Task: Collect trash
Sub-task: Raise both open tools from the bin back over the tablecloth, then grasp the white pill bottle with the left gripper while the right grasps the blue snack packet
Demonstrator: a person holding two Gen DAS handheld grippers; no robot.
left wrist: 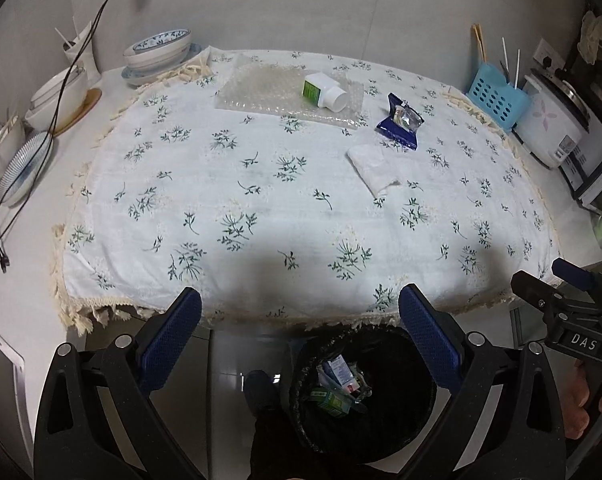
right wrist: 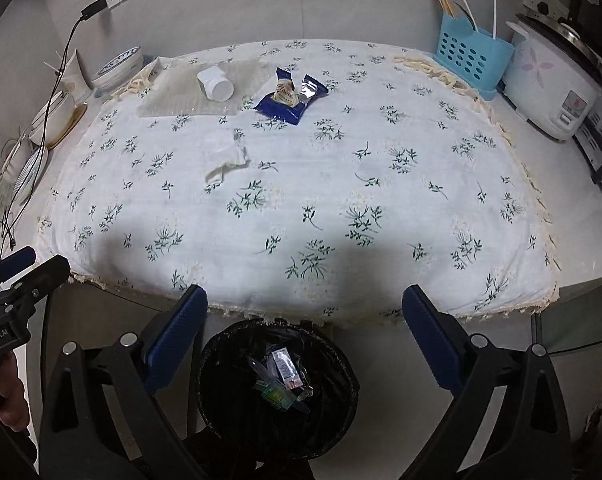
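Trash [right wrist: 281, 380] inside black bin [right wrist: 213, 360]

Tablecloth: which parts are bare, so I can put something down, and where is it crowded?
The tablecloth is bare across its near half and right side, from the tissue toward the blue basket. The far left is crowded: bottle on bubble wrap, and blue wrapper beside them.

Floral tablecloth [left wrist: 261, 184] carries bubble wrap [left wrist: 261, 96], blue wrapper [left wrist: 399, 126], crumpled tissue [left wrist: 375, 170]
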